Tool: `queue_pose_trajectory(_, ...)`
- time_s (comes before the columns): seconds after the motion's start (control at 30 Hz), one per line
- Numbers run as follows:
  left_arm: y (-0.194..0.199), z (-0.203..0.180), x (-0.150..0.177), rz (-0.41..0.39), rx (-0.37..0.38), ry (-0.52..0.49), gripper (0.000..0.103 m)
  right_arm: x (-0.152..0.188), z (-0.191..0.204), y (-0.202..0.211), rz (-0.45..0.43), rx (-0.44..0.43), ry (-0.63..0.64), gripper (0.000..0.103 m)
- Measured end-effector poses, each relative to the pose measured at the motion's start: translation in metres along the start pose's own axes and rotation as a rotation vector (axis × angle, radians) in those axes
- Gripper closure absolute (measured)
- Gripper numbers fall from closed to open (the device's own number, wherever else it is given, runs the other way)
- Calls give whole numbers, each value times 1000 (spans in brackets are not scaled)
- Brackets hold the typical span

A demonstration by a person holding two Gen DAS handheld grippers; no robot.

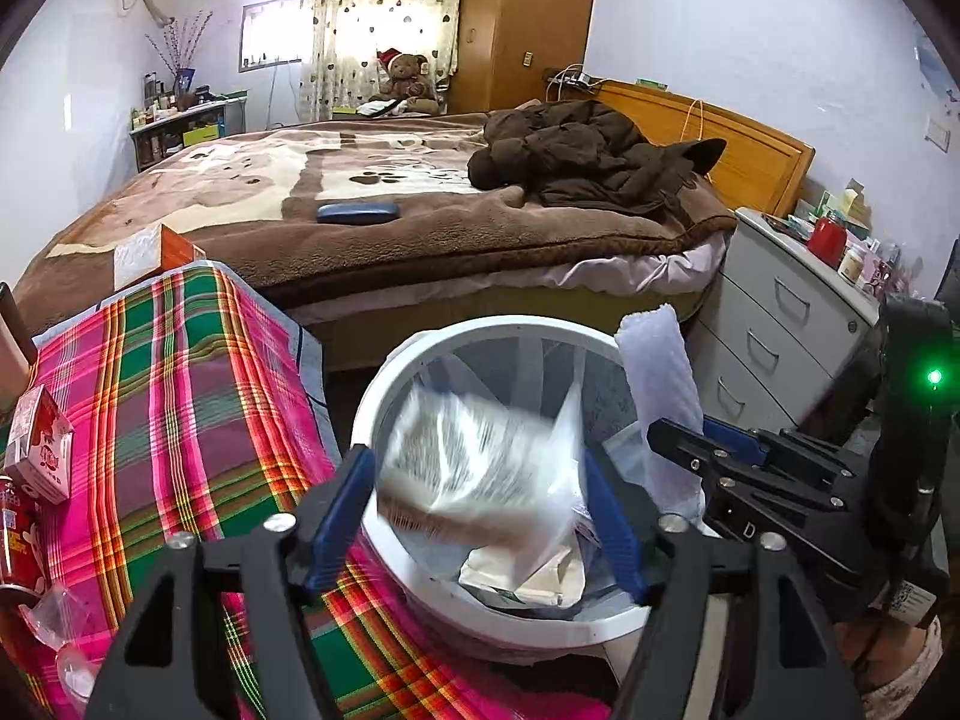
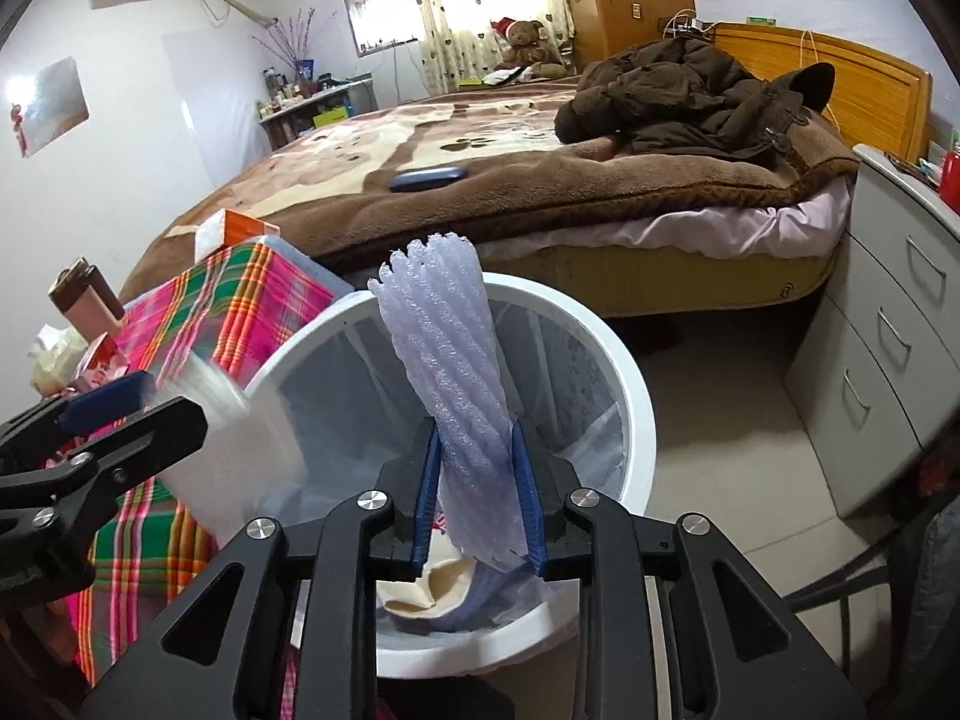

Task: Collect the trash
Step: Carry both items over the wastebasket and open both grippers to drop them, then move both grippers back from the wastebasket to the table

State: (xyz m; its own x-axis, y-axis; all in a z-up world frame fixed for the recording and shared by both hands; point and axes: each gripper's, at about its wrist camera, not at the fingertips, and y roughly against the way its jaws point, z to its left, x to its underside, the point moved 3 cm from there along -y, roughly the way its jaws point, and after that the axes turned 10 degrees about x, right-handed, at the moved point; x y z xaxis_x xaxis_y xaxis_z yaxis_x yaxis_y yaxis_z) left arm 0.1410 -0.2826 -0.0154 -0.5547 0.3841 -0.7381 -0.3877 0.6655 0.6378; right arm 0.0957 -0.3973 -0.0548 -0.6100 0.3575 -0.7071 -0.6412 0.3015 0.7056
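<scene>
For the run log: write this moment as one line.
stage: dropping trash | left gripper: open, plastic wrapper falling | right gripper: gripping foam net | bin: below both

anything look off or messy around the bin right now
Nothing spilled. A blurred clear plastic bag hangs between the left gripper's open jaws over the white bin. A foam net sleeve sticks up from the right gripper. More litter sits on the plaid cloth.

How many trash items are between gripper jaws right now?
2. A blurred plastic bag sits between the left gripper's open jaws over the white bin; a foam net sleeve is pinched in the right gripper above the same bin.
</scene>
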Motion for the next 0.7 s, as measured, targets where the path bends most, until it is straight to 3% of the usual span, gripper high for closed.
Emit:
queue_pose_trajectory(0.07, 0, 1, 0, -3, -2, 10, 23, 0, -1, 1, -1, -1, -6, 64)
queue_pose_trajectory(0.17, 4, 4, 0, -6, -2, 23, 20, -1, -1, 5, -17, -6, -9, 40)
queue_pose_trajectory(0.23, 8, 4, 0, -17, -9, 22, 16, -2, -2, 8, -25, -9, -16, 39)
queue_pose_trajectory(0.7, 41, 22, 4, -59, -55, 58, 16, -6, 11, 25, -75, -27, -24, 39)
